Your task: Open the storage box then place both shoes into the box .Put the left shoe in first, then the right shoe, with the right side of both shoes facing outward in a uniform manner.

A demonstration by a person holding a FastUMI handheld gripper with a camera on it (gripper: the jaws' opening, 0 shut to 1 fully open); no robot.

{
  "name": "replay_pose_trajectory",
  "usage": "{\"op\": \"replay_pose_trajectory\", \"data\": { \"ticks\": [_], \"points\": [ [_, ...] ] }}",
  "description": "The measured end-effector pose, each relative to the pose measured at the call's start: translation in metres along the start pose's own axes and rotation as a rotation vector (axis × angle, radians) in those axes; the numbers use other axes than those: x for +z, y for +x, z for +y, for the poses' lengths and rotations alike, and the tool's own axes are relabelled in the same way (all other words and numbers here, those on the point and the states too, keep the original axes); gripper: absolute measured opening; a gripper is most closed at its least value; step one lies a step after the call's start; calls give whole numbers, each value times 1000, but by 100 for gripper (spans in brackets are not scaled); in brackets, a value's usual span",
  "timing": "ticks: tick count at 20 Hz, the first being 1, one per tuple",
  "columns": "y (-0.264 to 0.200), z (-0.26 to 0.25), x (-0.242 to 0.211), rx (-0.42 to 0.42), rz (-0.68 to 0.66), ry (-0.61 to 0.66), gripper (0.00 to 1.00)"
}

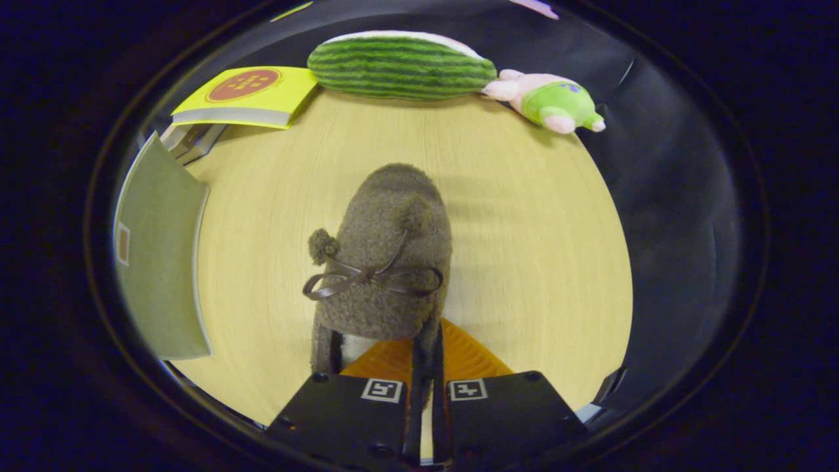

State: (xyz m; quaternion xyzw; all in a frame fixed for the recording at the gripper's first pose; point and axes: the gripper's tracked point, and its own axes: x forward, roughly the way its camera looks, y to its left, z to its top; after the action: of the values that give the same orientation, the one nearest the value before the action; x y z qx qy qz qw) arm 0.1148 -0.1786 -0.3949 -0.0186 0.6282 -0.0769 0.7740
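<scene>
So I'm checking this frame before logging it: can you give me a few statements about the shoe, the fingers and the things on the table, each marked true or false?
1. The gripper has its fingers closed on the rear edge of the fuzzy brown shoe. True.
2. The shoe lies inside the storage box. False: it is out over the wooden table, held at the fingers.
3. A striped green watermelon plush lies at the table's far edge, beyond the shoe. True.
4. The yellow book lies on top of the shoe. False: it lies at the far edge, beside the watermelon plush, apart from the shoe.
5. The pink and green plush toy is between the fingers. False: it lies beyond them, next to the watermelon plush.
</scene>
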Motion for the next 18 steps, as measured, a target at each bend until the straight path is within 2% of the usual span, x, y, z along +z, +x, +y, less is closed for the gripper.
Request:
{"op": "replay_pose_trajectory", "data": {
  "ticks": [1,6,10,18],
  "points": [
    [-1,2,-2,8,3,19,7],
    [-29,15,0,67,-22,58,6],
    [-75,43,-1,202,-15,100,6],
    [-173,95,17,284,-134,107,6]
  ]
}}
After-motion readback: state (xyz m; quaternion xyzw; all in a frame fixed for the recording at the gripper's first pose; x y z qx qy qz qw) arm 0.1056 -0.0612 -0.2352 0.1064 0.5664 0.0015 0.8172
